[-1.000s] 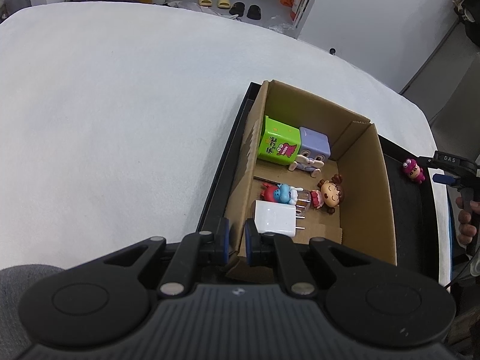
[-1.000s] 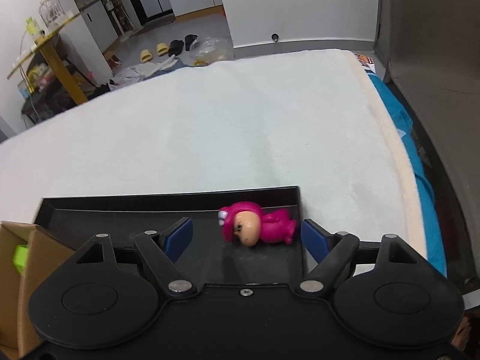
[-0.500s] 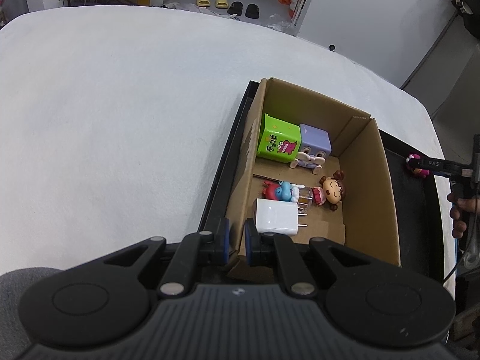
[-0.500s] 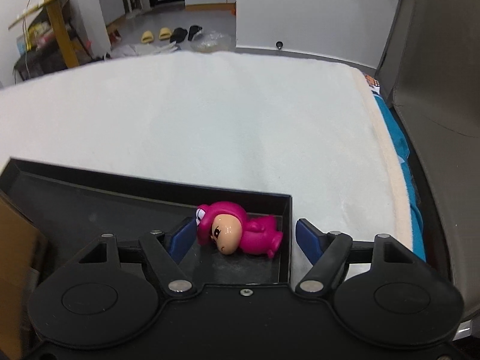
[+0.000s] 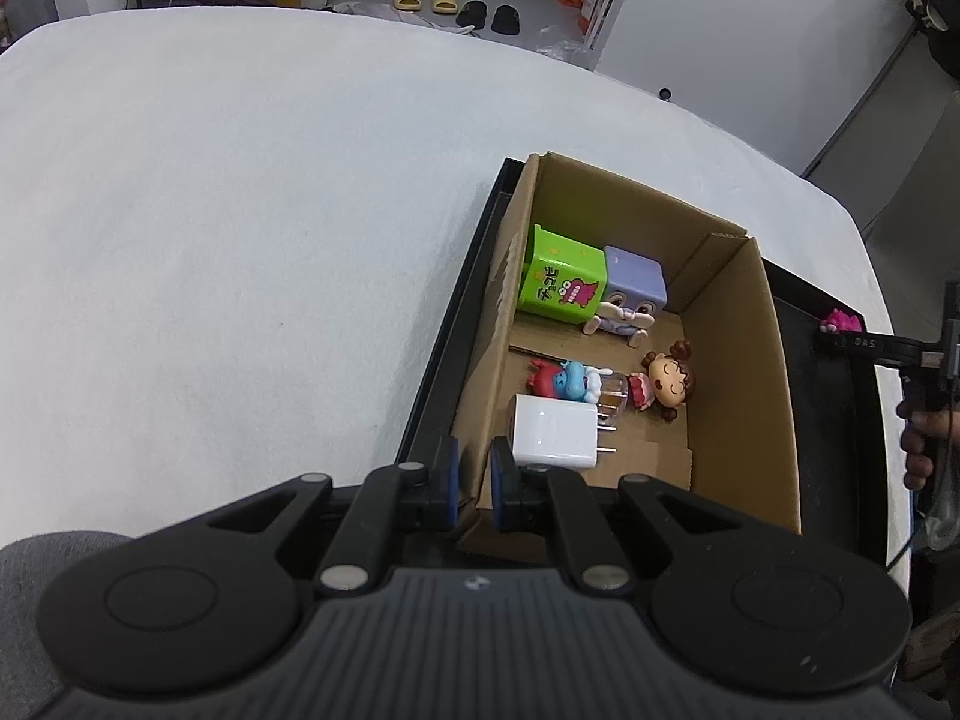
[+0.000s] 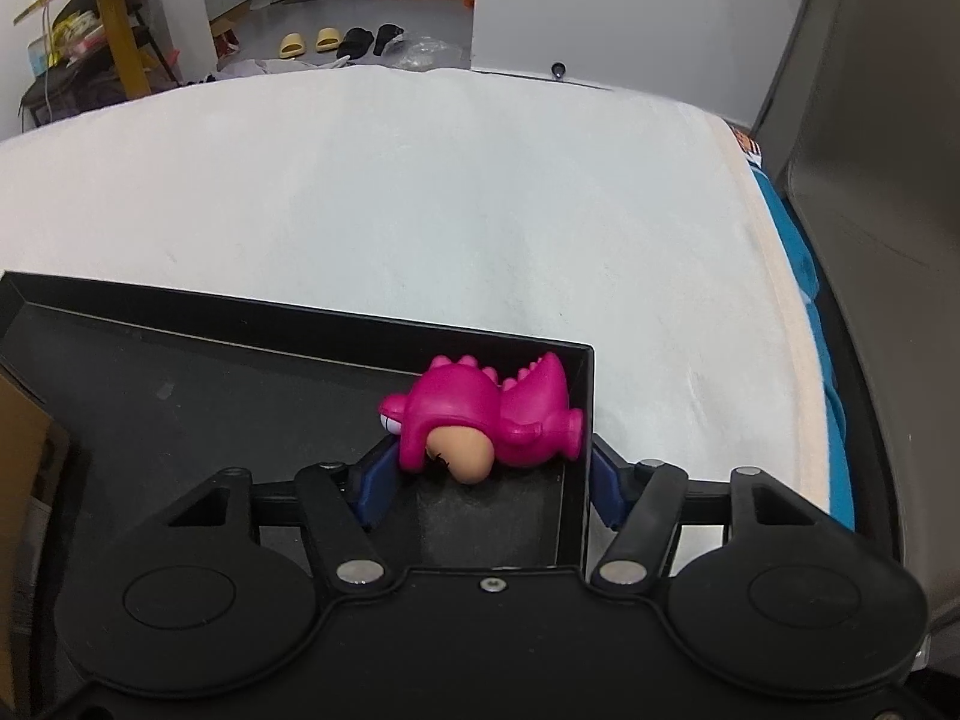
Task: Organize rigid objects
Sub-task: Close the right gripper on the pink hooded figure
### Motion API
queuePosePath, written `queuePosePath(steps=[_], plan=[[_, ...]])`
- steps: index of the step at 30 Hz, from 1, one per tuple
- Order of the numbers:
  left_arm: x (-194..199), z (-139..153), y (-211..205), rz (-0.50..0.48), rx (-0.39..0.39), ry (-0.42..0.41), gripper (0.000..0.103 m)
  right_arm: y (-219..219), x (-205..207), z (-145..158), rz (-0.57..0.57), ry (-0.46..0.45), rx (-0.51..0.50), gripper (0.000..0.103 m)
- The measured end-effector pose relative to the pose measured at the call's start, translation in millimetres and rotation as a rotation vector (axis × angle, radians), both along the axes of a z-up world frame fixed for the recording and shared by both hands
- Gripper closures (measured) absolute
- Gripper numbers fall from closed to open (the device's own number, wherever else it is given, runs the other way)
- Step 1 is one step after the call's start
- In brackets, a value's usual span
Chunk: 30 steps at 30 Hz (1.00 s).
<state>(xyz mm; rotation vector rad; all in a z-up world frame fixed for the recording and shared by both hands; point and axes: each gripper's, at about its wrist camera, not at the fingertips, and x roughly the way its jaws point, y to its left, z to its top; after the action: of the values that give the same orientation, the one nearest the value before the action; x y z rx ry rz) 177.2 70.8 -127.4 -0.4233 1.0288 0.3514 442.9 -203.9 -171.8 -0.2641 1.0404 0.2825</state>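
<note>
A pink dinosaur-suit figure (image 6: 480,414) lies on its side in the far right corner of the black tray (image 6: 240,324). My right gripper (image 6: 492,483) straddles it with its jaws closing. The left pad (image 6: 375,480) is at the figure's head, and the right pad (image 6: 606,489) is outside the tray wall. In the left wrist view the figure (image 5: 843,319) shows small at the tray's corner. My left gripper (image 5: 474,474) is shut on the near wall of the cardboard box (image 5: 738,360), which stands in the tray (image 5: 462,324).
Inside the box lie a green cube toy (image 5: 561,282), a purple cube toy (image 5: 636,282), a white charger (image 5: 555,438), a girl figurine (image 5: 666,384) and a blue-red figure (image 5: 561,378). White cloth (image 5: 240,240) covers the table. A grey chair back (image 6: 870,180) stands right.
The right gripper's jaws have narrowed around the pink figure, and that view has rolled and drawn closer to it. The left gripper and the box have not moved.
</note>
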Motion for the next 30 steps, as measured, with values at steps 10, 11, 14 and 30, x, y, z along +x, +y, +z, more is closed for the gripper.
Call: queuePosePath(steps=[10, 11, 14, 30], plan=[[2.5, -1.2, 4.2, 0.007, 0.005, 0.002, 0.093, -25.0, -7.4, 9.8, -0.055, 0.059, 0.077, 0.041], [2.8, -1.6, 5.1, 0.007, 0.004, 0.001, 0.093, -26.7, -8.6, 11.0, -0.057, 0.062, 0.082, 0.041], [4.3, -1.9, 6.6, 0.007, 0.006, 0.001, 0.093, -30.8, -8.4, 12.4, -0.061, 0.073, 0.098, 0.041], [4.8, 0.9, 5.7, 0.006, 0.01, -0.001, 0.093, -35.6, -2.5, 45.0, 0.01, 0.027, 0.204, 0.04]])
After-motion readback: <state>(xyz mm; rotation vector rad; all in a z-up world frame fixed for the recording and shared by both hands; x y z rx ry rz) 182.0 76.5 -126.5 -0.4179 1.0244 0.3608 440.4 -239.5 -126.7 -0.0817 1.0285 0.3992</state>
